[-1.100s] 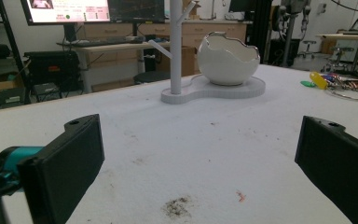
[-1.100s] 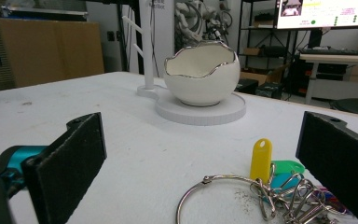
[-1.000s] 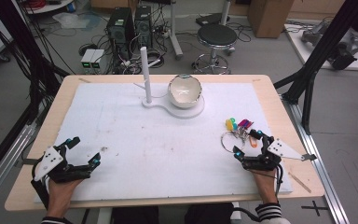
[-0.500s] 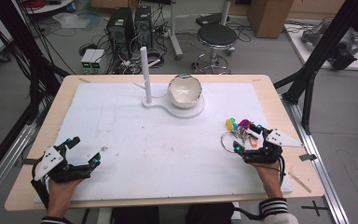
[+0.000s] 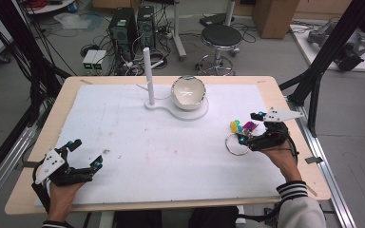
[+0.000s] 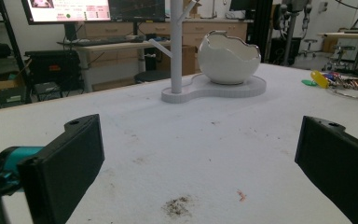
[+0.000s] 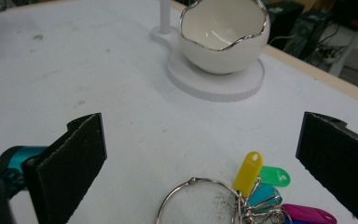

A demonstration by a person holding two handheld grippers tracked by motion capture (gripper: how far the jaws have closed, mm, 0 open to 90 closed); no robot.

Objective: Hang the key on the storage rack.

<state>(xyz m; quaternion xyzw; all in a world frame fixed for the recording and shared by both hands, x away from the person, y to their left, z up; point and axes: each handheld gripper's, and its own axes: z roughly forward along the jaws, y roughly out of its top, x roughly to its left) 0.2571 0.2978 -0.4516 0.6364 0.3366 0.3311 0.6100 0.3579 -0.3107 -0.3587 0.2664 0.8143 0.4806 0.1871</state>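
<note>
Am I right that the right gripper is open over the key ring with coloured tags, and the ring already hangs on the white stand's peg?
Not quite. The right gripper is open over the key ring, but the right gripper view shows it lying flat on the white mat, apart from the stand.

Both grippers, left gripper and right gripper, are black with teal fittings and pale grey top plates. Key ring is silver; its tags are yellow, green, blue and magenta. Egg-shaped bowl is glossy white with a silvery rim, on a white stand. Table cover is white with small dark and reddish specks; table edge is light wood. The person's cuff is striped black and white
</note>
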